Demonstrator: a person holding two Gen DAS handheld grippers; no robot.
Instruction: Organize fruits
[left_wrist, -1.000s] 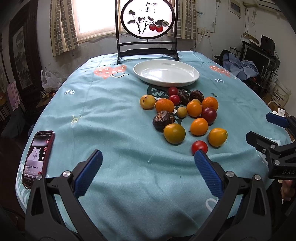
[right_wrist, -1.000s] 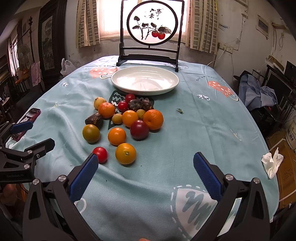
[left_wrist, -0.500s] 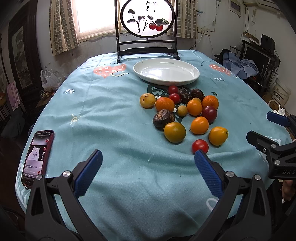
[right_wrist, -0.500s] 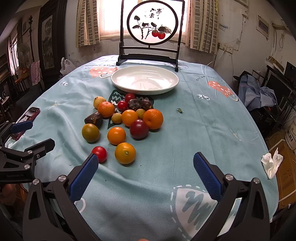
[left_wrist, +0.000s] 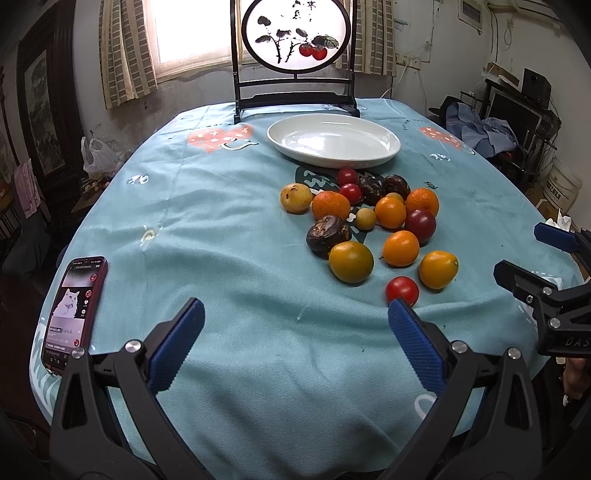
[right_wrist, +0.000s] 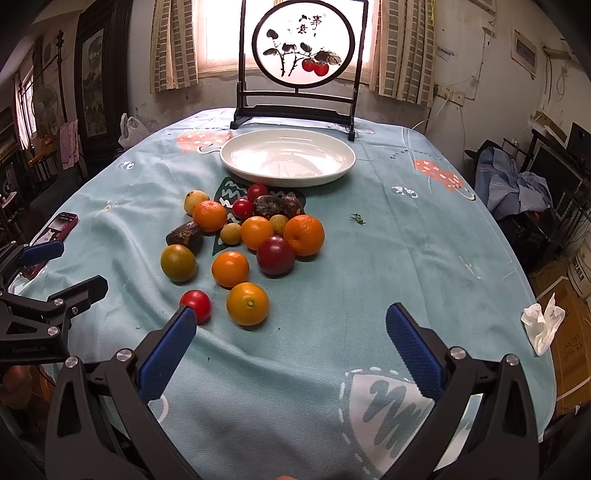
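Both grippers are hovering at the near edge, jaws spread wide and gripping nothing.

The fruits are lying clustered on the surface before the empty plate; starting with the nearest cherry tomato avoids nudging its neighbours.

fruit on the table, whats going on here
A person holds a two-finger gripper in each hand over a table with a blue cloth. Both the left gripper and the right gripper are open and hold nothing. A cluster of fruit, oranges, small tomatoes and dark wrinkled ones, sits loose on the cloth. The white plate behind it is empty, so no fruit has been sorted yet.
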